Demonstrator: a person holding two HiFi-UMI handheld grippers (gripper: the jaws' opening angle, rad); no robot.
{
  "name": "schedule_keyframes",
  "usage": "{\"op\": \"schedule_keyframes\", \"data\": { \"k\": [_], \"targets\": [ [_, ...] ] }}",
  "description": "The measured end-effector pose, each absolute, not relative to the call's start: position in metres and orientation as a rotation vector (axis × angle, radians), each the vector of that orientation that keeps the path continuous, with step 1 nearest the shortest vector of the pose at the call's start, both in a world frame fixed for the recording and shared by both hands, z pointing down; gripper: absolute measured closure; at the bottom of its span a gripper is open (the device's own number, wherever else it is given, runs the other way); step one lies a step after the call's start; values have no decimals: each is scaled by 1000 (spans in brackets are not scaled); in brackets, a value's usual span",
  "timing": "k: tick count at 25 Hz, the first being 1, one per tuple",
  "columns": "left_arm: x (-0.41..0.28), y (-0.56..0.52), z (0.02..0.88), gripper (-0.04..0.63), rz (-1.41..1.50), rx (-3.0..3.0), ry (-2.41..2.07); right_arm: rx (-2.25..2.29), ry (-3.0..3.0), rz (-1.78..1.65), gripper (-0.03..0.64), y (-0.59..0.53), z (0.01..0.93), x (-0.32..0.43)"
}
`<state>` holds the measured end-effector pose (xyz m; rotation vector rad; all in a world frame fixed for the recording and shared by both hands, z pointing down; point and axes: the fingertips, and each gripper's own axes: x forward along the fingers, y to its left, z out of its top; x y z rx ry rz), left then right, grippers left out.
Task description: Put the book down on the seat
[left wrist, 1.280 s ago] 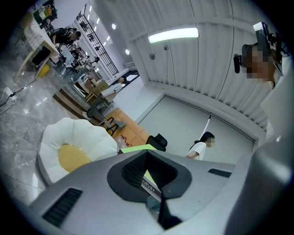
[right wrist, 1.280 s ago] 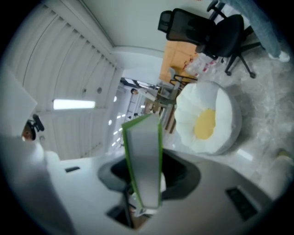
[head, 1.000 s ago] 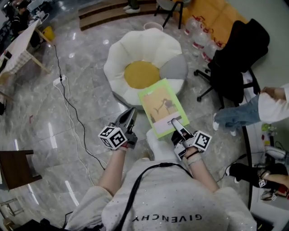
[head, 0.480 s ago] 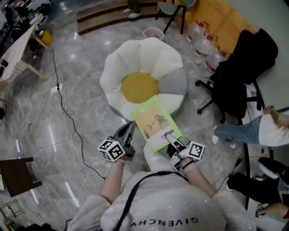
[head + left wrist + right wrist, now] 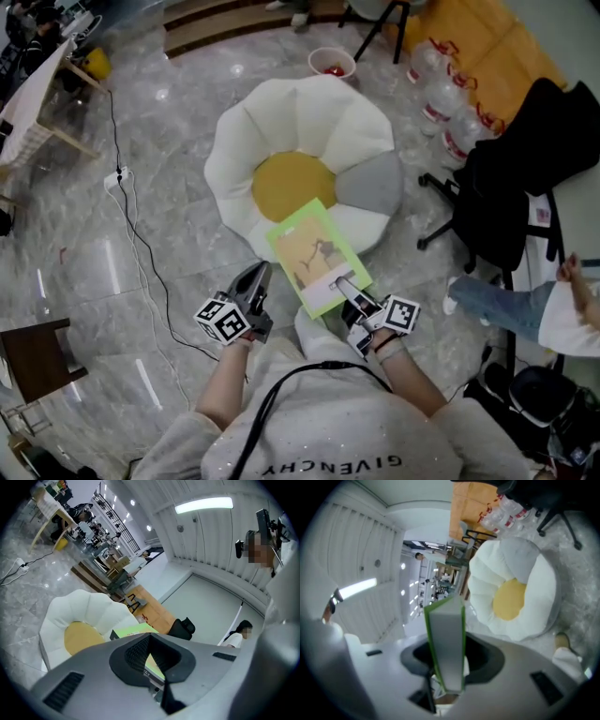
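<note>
Head view: right claw [image 5: 349, 289], clamped on the green-bordered book [image 5: 314, 251], has carried it forward. Ahead of the claw, the book now overlaps the white flower-shaped seat [image 5: 300, 117], likely ready for lowering. Left claw [image 5: 255, 276] alongside is clenched and empty.

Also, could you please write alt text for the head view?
Seen from above, a person's right tool grips a green-edged book by its near edge, over the front rim of a white flower-shaped seat with a yellow centre. The left tool is alongside, holding nothing.
</note>
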<state>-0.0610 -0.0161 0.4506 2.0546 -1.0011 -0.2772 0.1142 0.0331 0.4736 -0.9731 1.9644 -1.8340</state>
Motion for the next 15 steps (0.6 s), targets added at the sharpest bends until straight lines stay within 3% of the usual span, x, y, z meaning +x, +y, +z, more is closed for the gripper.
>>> {"op": "schedule_keyframes", "data": {
  "k": [15],
  "targets": [
    [-45, -87, 577, 572, -207, 1936, -1041, -1068, 1841, -2009, 462, -50, 607, 118]
  ]
}}
